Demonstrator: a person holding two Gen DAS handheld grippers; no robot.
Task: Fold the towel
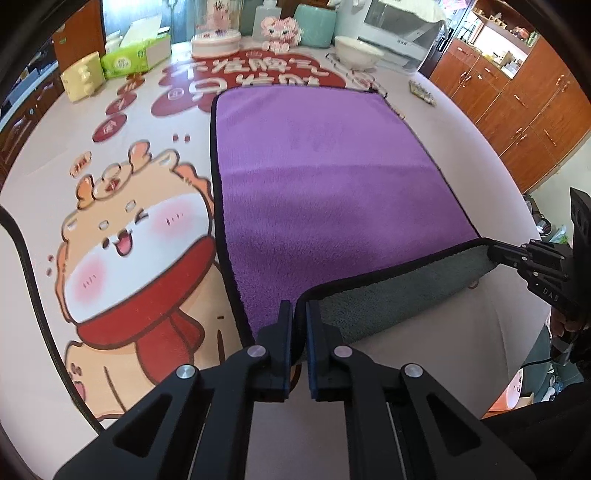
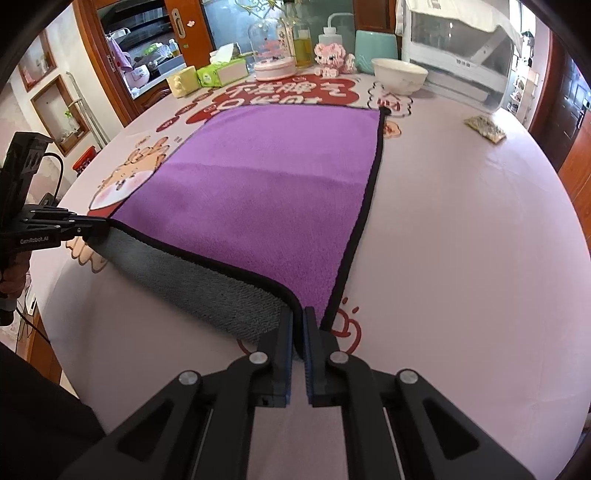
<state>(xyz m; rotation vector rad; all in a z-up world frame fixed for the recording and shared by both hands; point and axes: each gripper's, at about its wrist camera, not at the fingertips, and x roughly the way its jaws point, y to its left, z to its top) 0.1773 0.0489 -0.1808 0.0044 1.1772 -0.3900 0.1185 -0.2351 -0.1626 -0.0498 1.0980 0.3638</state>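
A purple towel [image 1: 325, 166] with black trim and a grey underside lies spread on the table; it also shows in the right wrist view [image 2: 266, 177]. My left gripper [image 1: 300, 314] is shut on the towel's near left corner. My right gripper [image 2: 298, 319] is shut on the near right corner. Both corners are lifted, so the near edge curls up and shows the grey underside [image 1: 399, 291] [image 2: 192, 277]. The right gripper appears in the left wrist view [image 1: 495, 253], and the left gripper in the right wrist view [image 2: 99, 226].
A pink tablecloth with a cartoon print [image 1: 122, 236] covers the table. At the far edge stand a tissue box [image 1: 136, 55], a yellow holder [image 1: 83, 75], a cake-shaped box [image 1: 218, 40], a pink toy [image 1: 279, 33], a white bowl [image 1: 358, 51] and a white appliance [image 1: 402, 29]. Wooden cabinets [image 1: 517, 99] stand at the right.
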